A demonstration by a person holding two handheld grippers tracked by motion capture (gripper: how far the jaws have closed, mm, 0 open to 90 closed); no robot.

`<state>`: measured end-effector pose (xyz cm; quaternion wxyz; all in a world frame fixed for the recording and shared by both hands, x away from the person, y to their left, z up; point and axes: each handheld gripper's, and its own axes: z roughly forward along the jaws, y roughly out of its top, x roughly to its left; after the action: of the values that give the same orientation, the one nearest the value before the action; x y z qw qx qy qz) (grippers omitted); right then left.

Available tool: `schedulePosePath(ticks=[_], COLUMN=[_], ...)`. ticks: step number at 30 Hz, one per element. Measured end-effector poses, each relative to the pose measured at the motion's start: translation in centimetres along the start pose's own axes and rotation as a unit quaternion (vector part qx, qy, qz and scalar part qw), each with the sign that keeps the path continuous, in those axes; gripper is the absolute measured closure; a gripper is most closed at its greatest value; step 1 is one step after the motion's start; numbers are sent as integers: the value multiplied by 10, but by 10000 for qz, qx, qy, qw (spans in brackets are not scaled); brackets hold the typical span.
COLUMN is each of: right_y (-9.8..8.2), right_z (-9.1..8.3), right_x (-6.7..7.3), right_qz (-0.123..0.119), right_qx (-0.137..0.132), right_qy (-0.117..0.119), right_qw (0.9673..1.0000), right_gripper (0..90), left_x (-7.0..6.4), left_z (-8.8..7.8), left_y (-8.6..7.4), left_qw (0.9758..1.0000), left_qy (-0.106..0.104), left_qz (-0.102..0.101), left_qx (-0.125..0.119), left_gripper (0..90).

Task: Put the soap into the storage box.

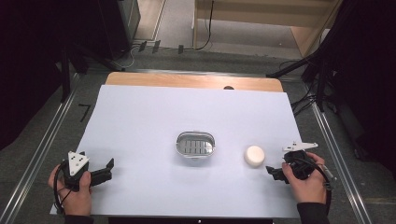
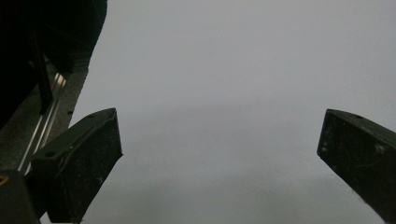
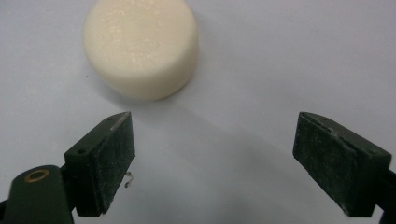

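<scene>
Your left hand (image 1: 74,189) rests at the near left corner of the tabletop (image 1: 140,121), wrapped around the left gripper (image 1: 108,169), which lies low and points across the sheet toward the middle. In the left gripper view its jaws stand wide apart with bare white surface between them.

Your right hand (image 1: 306,182) sits at the near right edge, holding the right gripper (image 1: 272,171) turned inward, its grey three-cornered plate uppermost. In the right gripper view the jaws are parted about halfway and grip nothing; only the tabletop shows between them.

One round cream-white puck (image 3: 140,46) lies flat on the tabletop just ahead of the right jaws, outside the gap and offset toward the jaw at the left of that view, near its tip but not touching it. In the high view the same puck (image 1: 254,155) sits just beside the right gripper, on its inner side.

Farther in, near the middle of the tabletop, stands one small metal tin (image 1: 196,145), upright and open-topped, apart from the puck and well apart from the left gripper.
</scene>
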<state>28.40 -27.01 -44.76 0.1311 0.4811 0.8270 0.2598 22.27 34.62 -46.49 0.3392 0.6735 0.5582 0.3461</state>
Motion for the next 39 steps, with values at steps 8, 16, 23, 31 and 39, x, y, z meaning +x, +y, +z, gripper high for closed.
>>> schedulePosePath(ticks=[8, 16, 23, 31, 39], right_y=[10, 21, 27, 34, 39], right_z=[6, 16, 25, 35, 44], right_x=[10, 21, 25, 31, 36], right_qz=[-130, -240, -224, -37, 21], right_qx=[36, 77, 109, 100, 158], right_qy=[71, 213, 297, 351, 312], right_qw=[9999, 9995, 9992, 9993, 9994], right_gripper=[133, 134, 137, 167, 186], left_x=[0, 0, 0, 0, 1], left_z=[0, 0, 0, 0, 0], left_y=[0, 0, 0, 0, 0], left_qw=[10000, 10000, 10000, 10000, 10000], left_qy=[-11, -12, -16, -24, -34], left_qz=[-6, -6, -7, -13, -11], left_qx=[-4, -7, -6, 1, 8], left_gripper=[2, 2, 1, 2, 2])
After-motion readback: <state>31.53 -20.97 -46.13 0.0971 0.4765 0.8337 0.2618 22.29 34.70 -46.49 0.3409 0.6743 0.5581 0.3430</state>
